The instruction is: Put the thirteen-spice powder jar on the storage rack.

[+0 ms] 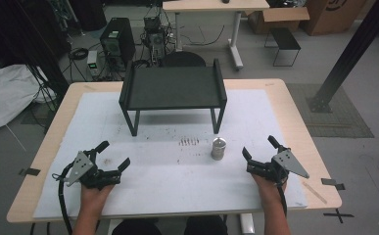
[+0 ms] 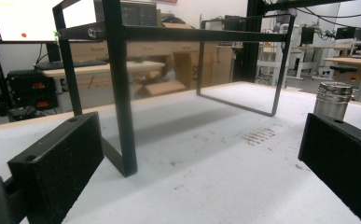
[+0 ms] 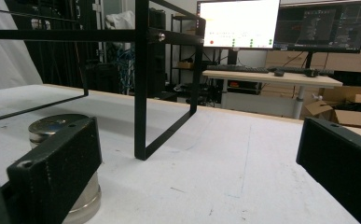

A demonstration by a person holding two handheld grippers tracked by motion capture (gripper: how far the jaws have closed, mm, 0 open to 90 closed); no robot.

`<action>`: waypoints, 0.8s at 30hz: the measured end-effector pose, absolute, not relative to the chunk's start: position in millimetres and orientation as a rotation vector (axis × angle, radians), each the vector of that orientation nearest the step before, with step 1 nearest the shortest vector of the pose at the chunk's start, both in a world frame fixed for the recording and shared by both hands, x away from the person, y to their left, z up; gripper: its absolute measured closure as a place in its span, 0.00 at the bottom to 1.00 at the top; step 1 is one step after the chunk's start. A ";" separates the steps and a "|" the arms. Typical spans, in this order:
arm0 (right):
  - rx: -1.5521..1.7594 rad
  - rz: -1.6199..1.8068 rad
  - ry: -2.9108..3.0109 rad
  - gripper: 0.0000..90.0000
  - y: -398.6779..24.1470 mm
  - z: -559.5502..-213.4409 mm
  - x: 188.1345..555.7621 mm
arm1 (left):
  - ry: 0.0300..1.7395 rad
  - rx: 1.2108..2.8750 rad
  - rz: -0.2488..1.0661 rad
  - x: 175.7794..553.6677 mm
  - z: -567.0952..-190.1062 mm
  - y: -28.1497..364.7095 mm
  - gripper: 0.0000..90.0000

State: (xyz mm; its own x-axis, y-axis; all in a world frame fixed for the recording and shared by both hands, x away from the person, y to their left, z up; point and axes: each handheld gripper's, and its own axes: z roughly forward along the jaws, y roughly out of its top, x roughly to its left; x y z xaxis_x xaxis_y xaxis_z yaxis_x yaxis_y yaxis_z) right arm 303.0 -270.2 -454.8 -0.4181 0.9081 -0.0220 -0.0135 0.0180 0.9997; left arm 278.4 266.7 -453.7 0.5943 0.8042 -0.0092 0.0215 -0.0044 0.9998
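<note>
A small metal cylinder (image 1: 218, 148) stands upright on the white mat, just in front of the right legs of a black raised shelf (image 1: 172, 88). My left gripper (image 1: 113, 155) rests near the table's front left, jaws wide apart and empty. My right gripper (image 1: 259, 146) sits at the front right, open, a short way right of the cylinder. In the left gripper view the cylinder (image 2: 332, 100) stands far off at the right, beyond the shelf leg (image 2: 121, 93). In the right gripper view the cylinder (image 3: 61, 128) stands close behind the left jaw, outside the gap.
The white mat (image 1: 177, 166) covers most of the wooden table (image 1: 299, 127). Dark scuff marks (image 1: 188, 142) lie left of the cylinder. Beyond the table are a computer tower (image 1: 117, 39), cables, a desk and cardboard boxes. Monitors (image 3: 285, 23) show in the right gripper view.
</note>
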 end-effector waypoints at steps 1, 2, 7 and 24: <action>0.951 1.507 1.521 0.00 -270.2 -454.8 303.0 | 0.745 1.459 0.716 278.5 -453.7 266.6 0.01; 0.952 1.507 1.522 0.00 -270.2 -454.8 303.1 | 0.745 1.460 0.715 278.5 -453.7 266.6 0.01; 0.950 1.511 1.517 0.00 -270.5 -454.9 302.6 | 0.745 1.460 0.715 278.5 -453.7 266.6 0.01; 0.964 1.516 1.520 0.00 -271.4 -454.4 303.8 | 0.744 1.458 0.715 278.4 -453.6 266.9 0.01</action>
State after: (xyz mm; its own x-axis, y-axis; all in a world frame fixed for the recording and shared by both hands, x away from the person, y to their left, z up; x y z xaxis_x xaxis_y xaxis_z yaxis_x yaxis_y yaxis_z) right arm 303.8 -271.4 -454.4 -0.4190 0.9080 -0.0082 -0.0056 0.0065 1.0000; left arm 278.4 266.9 -453.6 0.5954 0.8034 -0.0102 0.0215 -0.0032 0.9998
